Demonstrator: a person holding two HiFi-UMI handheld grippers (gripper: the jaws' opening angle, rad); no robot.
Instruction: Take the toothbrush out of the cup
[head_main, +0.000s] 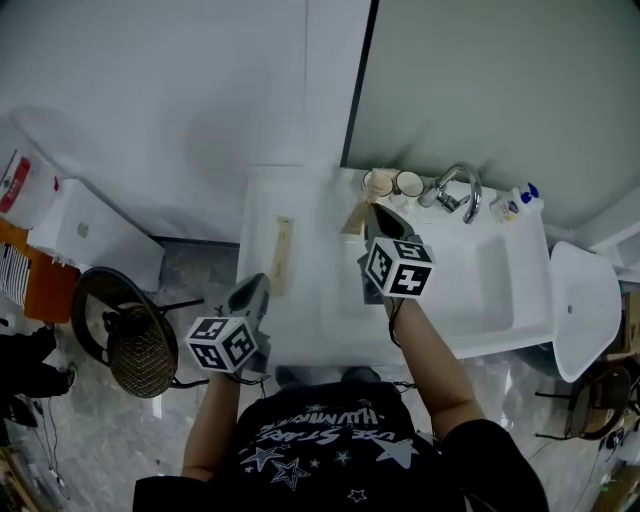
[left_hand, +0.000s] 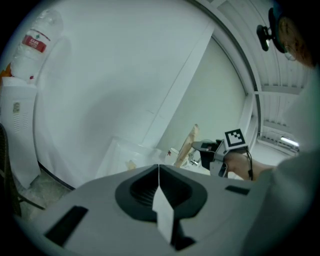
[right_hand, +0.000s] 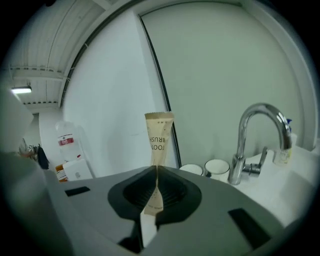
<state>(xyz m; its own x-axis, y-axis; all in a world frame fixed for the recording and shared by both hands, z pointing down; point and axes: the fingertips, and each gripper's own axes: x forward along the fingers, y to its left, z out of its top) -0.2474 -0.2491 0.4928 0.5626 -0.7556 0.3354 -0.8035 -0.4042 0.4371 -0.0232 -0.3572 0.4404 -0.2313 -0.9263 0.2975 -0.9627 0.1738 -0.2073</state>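
My right gripper (head_main: 372, 212) is shut on a tan paper toothbrush packet (head_main: 353, 219), which it holds above the white counter in front of the two cups (head_main: 380, 182). In the right gripper view the packet (right_hand: 159, 142) stands upright between the closed jaws. The cups (right_hand: 217, 169) sit lower down to its right, apart from it. From the left gripper view the packet (left_hand: 188, 145) sticks up from the right gripper (left_hand: 202, 146). My left gripper (head_main: 254, 288) hovers over the counter's near left edge with its jaws closed together and nothing seen held.
A second flat tan packet (head_main: 283, 255) lies on the counter's left part. A chrome faucet (head_main: 458, 186) and small bottles (head_main: 515, 201) stand behind the sink basin (head_main: 500, 290). A mesh bin (head_main: 140, 352) sits on the floor to the left and a white fixture (head_main: 585, 300) to the right.
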